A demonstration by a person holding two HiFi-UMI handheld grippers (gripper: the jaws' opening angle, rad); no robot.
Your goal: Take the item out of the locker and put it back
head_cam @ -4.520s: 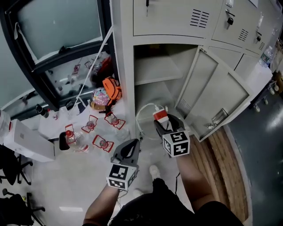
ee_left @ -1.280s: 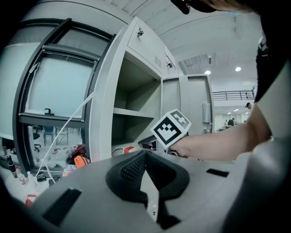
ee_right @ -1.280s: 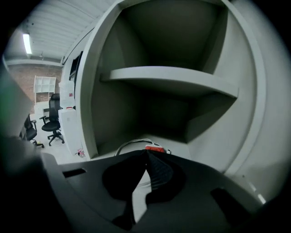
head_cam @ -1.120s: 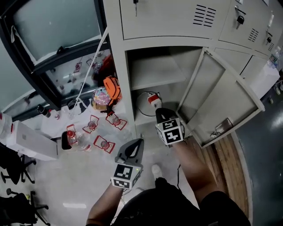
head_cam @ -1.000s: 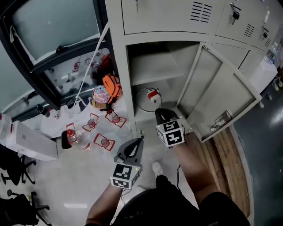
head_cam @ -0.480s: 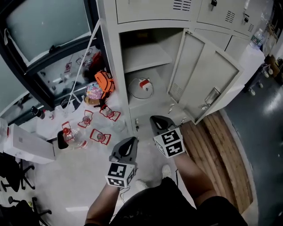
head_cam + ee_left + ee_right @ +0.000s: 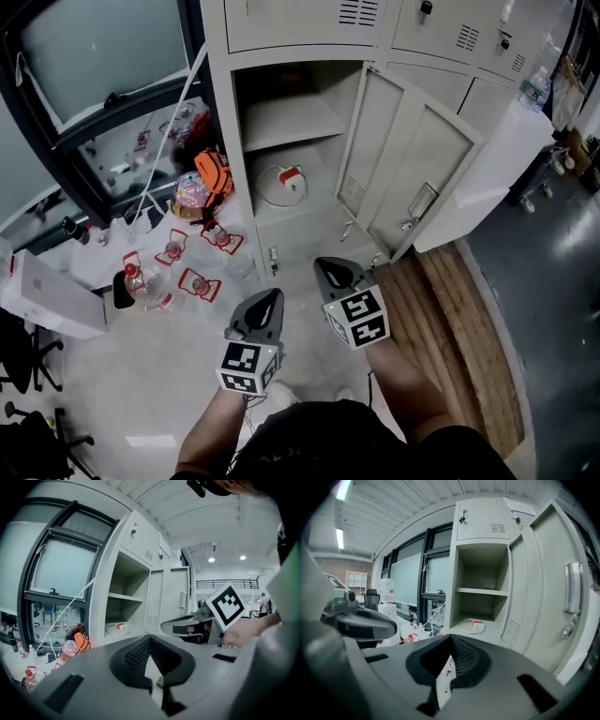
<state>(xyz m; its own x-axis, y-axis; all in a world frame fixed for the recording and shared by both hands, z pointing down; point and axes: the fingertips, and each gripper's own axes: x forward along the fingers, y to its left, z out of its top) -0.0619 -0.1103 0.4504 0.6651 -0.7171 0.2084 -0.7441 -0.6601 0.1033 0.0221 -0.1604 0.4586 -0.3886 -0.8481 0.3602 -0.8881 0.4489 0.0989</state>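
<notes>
Item: red-and-white charger block with coiled white cable point(image 7: 281, 184) lies in the lower compartment of the open grey metal locker point(image 7: 221, 141). Likely light, cable floppy and may trail; pinch the stiff block. Left tool point(image 7: 266, 302) and right tool point(image 7: 330, 270) are pressed together, empty, well apart from it.

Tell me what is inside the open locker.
On the locker floor lies a red-and-white charger with its coiled white cable. The shelf above shows nothing on it. Only the floor under the coil is covered.
</notes>
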